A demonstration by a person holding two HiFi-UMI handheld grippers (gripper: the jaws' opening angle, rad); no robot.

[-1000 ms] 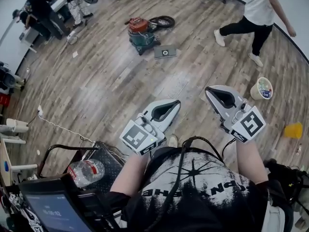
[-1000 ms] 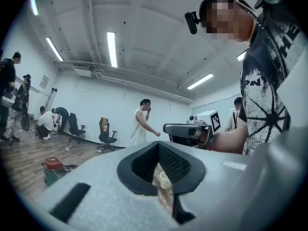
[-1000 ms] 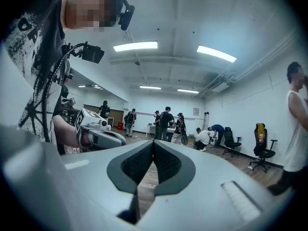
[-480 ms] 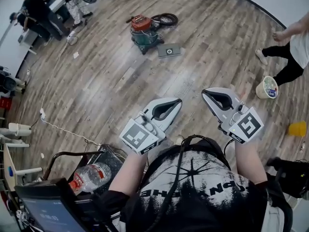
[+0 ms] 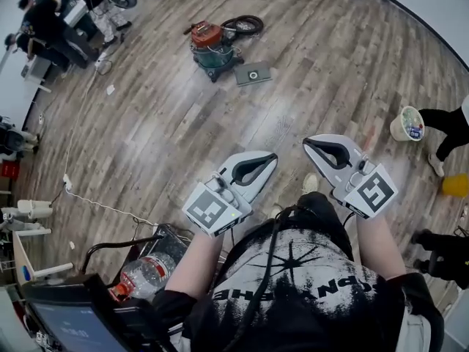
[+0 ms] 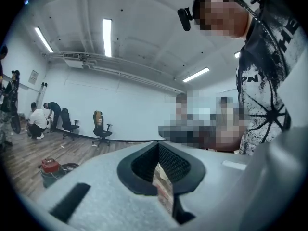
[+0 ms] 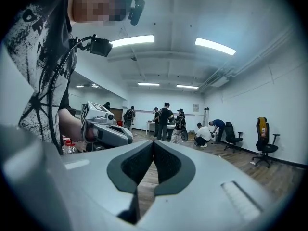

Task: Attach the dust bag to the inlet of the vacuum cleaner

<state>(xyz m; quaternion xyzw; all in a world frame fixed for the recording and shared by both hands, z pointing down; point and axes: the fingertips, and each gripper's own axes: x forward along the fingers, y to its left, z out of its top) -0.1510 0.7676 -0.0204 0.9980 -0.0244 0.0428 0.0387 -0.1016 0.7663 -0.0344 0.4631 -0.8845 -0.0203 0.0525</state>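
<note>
On the floor point(image 5: 322, 72), the vacuum cleaner point(image 5: 212, 47) stands well beyond both pressed-together hand-held grippers point(image 5: 273, 156) point(image 5: 306, 143).

Two handheld grippers are in view: one left gripper point(image 5: 272, 156) and one right gripper point(image 5: 308, 142). On the wooden floor point(image 5: 168, 123) there is one vacuum cleaner point(image 5: 212, 46) with a red top, one coiled black hose point(image 5: 245, 25) and one flat grey dust bag point(image 5: 253, 73). One plastic bottle point(image 5: 145, 273) sits by one dark screen point(image 5: 62, 325) at the lower left. To the right are one white tub point(image 5: 407, 123) and one yellow object point(image 5: 456, 185), too cropped to name. Two office chairs point(image 7: 234, 134) point(image 7: 265, 141) stand along the far wall. At least six people point(image 7: 165, 115) gather at the far end; the exact count is unclear.
</note>
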